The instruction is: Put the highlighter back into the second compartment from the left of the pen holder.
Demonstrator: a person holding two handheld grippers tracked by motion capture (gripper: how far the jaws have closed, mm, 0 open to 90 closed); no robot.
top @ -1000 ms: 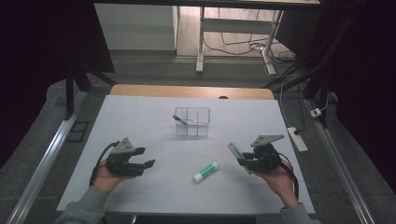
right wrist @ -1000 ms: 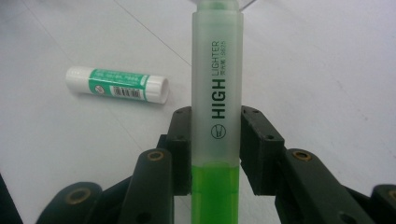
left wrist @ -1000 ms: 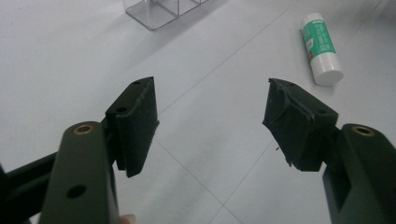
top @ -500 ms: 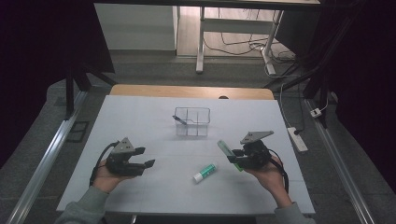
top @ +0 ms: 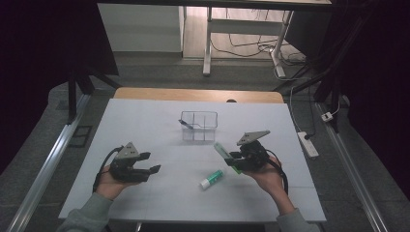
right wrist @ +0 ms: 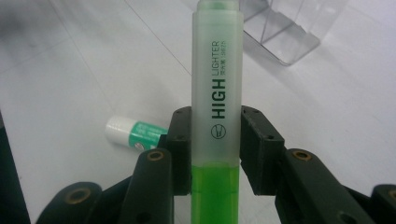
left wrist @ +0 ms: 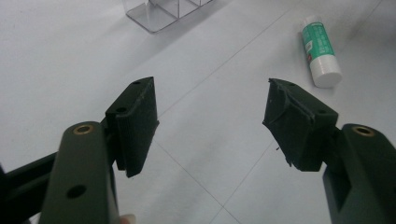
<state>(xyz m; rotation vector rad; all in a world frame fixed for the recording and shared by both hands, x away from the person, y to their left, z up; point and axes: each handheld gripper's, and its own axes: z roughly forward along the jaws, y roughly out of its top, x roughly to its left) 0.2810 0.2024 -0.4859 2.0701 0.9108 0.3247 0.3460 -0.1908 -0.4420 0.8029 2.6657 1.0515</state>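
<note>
Right tool [top: 235,159] is clamping a green highlighter [top: 223,152], holding it above the tabletop [top: 145,121] near the clear organizer [top: 199,125]. Left tool [top: 150,163] is resting wide open, holding nothing. Glue stick [top: 212,179] is lying between them.

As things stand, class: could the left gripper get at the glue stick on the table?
Probably yes. The left gripper is open and holds nothing, and the glue stick lies flat on bare table with nothing between them. The right gripper, holding the highlighter, sits beside that path, not across it.
</note>
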